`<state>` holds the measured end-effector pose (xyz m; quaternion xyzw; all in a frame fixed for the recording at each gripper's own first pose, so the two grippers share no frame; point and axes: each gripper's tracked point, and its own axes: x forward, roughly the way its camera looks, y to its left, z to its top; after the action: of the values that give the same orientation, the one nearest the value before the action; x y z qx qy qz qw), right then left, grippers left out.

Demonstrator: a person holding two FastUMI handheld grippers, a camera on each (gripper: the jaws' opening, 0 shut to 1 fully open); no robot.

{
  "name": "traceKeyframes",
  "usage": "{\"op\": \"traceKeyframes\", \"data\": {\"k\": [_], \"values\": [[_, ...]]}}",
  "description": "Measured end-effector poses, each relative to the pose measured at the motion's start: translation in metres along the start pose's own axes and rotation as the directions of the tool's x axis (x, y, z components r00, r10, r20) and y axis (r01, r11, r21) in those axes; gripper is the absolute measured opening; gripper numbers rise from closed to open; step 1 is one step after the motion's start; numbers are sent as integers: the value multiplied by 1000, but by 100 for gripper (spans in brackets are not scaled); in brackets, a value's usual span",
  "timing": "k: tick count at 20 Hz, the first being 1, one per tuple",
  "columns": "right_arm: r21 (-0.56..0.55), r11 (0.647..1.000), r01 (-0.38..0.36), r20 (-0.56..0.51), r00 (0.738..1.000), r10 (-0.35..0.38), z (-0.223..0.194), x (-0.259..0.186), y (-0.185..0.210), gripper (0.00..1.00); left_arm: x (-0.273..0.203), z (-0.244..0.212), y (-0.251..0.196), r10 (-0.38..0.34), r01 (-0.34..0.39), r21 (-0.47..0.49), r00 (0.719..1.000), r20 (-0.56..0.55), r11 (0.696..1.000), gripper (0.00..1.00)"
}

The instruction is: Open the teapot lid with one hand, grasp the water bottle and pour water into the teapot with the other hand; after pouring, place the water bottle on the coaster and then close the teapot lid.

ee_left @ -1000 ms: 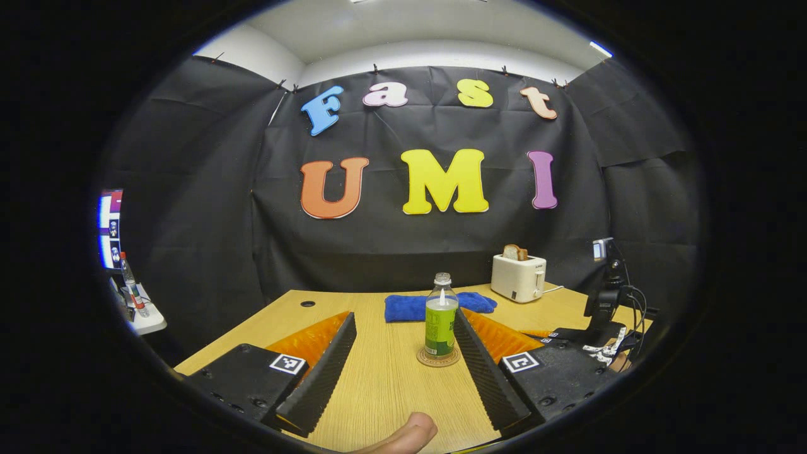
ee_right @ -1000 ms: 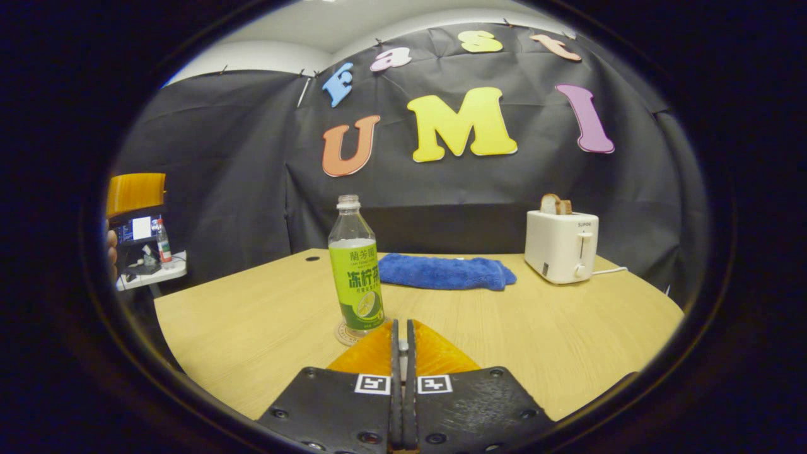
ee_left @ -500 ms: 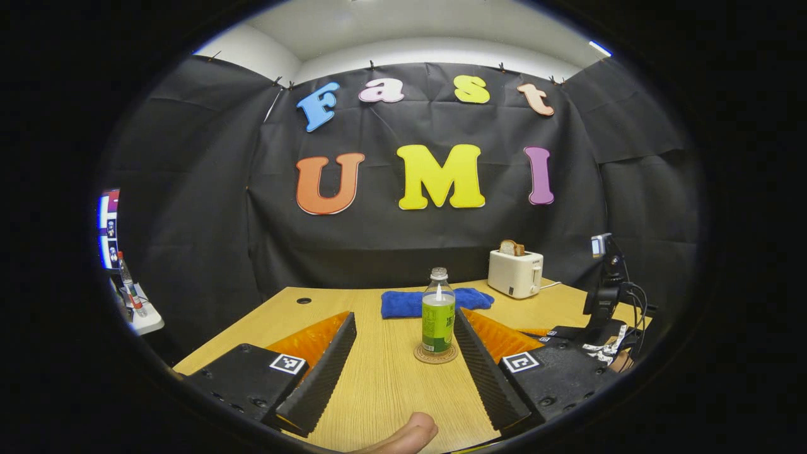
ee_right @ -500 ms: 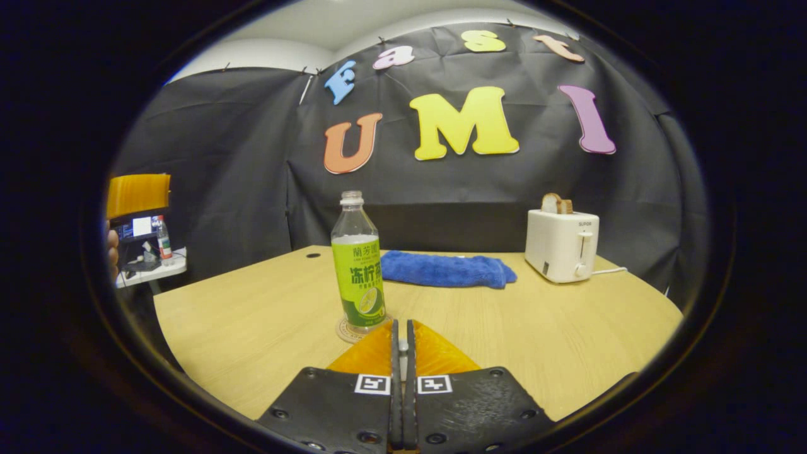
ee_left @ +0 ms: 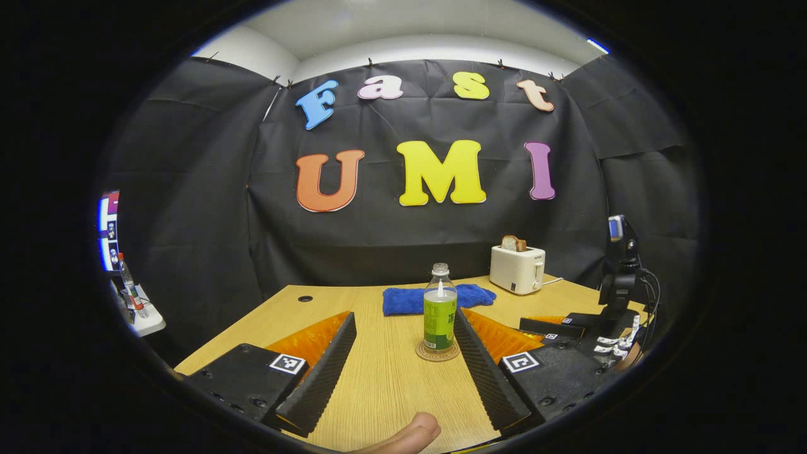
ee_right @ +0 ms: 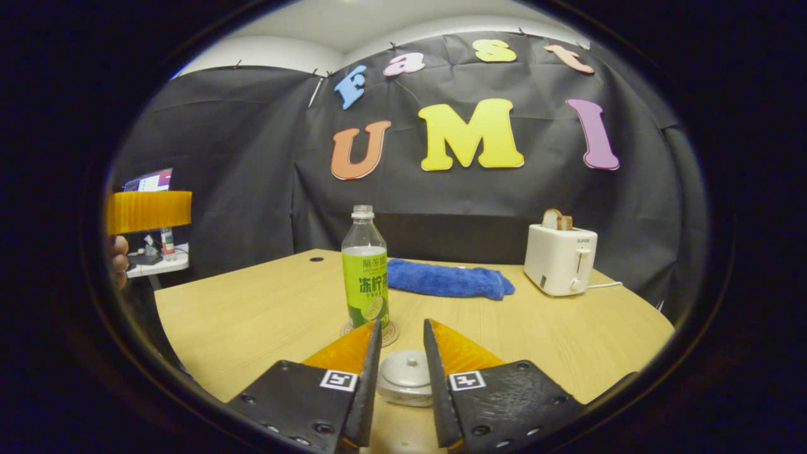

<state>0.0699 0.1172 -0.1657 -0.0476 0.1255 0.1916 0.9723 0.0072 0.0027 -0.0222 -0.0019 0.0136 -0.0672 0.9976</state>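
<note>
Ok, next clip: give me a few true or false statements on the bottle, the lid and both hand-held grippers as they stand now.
1. The water bottle stands upright on the coaster. True.
2. The right hand-held gripper is shut tight. False: its fingers are apart, with the teapot lid showing between them.
3. The left hand-held gripper grips the bottle. False: it is open, short of the bottle.
4. A blue cloth lies behind the bottle. True.
5. The toaster is empty. False: bread sticks out of its top.
</note>
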Motion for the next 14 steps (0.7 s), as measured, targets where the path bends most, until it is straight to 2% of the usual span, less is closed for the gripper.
{"op": "traceKeyframes", "data": {"k": [1,2,3,6,8,10,14], "values": [[-12,1000,7,7,1000,-7,3,-1,0,49,1,0,0,-1,1,-1,1000,-1,1000,97],[-22,1000,15,5,1000,-15,6,-2,0,48,2,-1,0,2,-2,-4,1000,-5,1000,97],[-26,999,19,5,1000,-19,8,-4,0,58,1,-1,-1,-2,2,-3,1000,-6,1000,97],[-22,999,40,53,998,-39,27,-16,0,75,1,2,1,6,-6,9,1000,5,1000,97],[-24,997,72,83,994,-70,40,-22,-7,97,2,1,5,21,-21,7,1000,8,1000,97],[-8,997,83,93,992,-82,52,-28,-11,96,1,4,16,59,-59,-5,998,14,998,97],[19,993,117,126,985,-118,80,-54,-26,95,-1,3,20,77,-76,-16,997,6,997,97]]}}
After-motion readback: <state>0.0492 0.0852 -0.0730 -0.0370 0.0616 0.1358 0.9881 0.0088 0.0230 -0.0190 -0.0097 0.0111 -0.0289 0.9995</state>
